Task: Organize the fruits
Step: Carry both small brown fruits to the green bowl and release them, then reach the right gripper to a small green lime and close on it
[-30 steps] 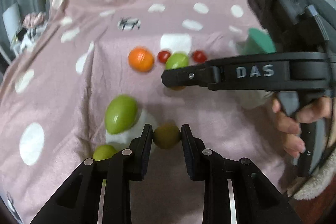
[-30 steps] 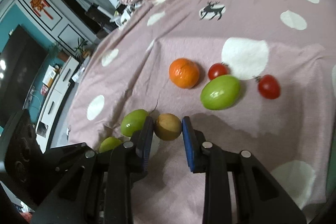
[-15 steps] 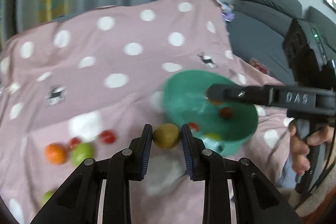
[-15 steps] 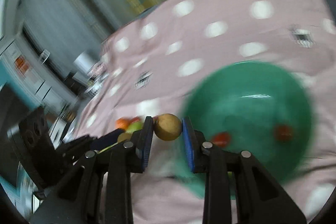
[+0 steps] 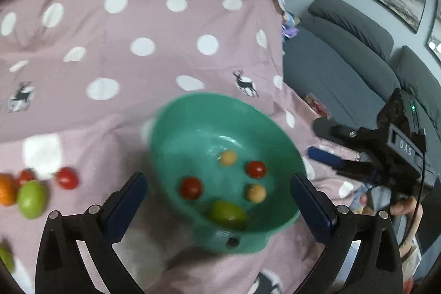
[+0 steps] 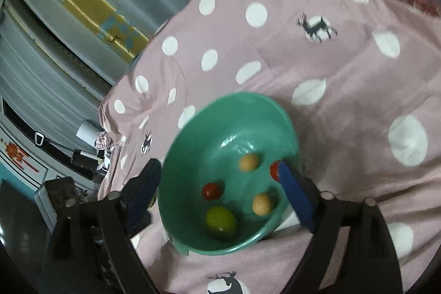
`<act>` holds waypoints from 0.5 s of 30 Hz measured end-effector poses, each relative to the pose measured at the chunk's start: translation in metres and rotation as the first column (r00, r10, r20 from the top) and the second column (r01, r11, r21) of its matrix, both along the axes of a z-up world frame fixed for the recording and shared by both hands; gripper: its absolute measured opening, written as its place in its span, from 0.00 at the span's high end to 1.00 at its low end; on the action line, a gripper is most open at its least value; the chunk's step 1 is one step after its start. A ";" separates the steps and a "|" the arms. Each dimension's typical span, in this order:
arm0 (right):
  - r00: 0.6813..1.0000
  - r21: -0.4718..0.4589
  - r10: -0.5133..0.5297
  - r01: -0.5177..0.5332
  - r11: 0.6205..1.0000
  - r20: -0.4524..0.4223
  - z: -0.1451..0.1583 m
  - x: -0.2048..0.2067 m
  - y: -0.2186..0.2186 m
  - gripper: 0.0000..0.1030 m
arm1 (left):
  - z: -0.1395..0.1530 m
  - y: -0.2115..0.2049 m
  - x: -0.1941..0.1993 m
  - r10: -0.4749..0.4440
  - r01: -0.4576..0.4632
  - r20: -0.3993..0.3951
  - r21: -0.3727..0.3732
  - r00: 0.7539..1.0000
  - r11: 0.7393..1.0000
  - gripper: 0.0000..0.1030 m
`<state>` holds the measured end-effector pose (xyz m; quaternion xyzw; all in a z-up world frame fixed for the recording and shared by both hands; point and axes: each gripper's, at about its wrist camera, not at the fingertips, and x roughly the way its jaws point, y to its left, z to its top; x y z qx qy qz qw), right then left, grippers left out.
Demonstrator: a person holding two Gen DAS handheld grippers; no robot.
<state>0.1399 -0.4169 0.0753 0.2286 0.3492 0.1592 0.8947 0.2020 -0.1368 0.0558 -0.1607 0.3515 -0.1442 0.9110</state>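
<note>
A green bowl (image 5: pixel 176 128) sits on the pink dotted cloth and also shows in the right wrist view (image 6: pixel 193 128). It holds two tan round fruits (image 5: pixel 228 158) (image 5: pixel 256 193), two red tomatoes (image 5: pixel 190 187) and a green fruit (image 5: pixel 227 212). My left gripper (image 5: pixel 219 188) is open and empty, its fingers on either side of the bowl. My right gripper (image 6: pixel 220 181) is open and empty over the bowl; it also shows in the left wrist view (image 5: pixel 328 145) at the right. On the cloth at the left lie an orange (image 5: pixel 6 189), a green fruit (image 5: pixel 31 199) and tomatoes (image 5: pixel 66 178).
A grey sofa (image 5: pixel 344 51) stands beyond the cloth's right edge. Curtains (image 6: pixel 69 4) hang behind the table. A cabinet with clutter (image 6: pixel 33 156) stands at the far left of the right wrist view. Another green fruit (image 5: pixel 6 258) lies at the left edge.
Both grippers have opened above the bowl. The brown round fruits they held are gone from the jaws and two tan fruits now lie in the bowl.
</note>
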 end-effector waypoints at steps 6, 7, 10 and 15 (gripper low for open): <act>0.990 0.011 0.143 -0.143 0.990 0.002 0.007 -0.003 0.052 0.08 | 0.008 0.050 -0.054 0.097 -0.093 -0.015 0.183 0.995 0.979 0.01; 0.985 0.000 0.174 -0.174 0.985 -0.003 0.007 -0.003 0.064 0.07 | 0.007 0.058 -0.065 0.107 -0.101 -0.016 0.211 0.994 0.972 0.01; 0.958 -0.050 0.285 -0.286 0.957 -0.022 0.006 -0.004 0.115 0.07 | -0.006 0.081 -0.101 0.128 -0.105 -0.054 0.306 0.990 0.946 0.01; 0.860 -0.090 0.506 -0.510 0.855 -0.064 -0.009 -0.001 0.208 0.08 | -0.034 0.118 -0.145 0.276 -0.225 -0.069 0.411 0.959 0.883 0.01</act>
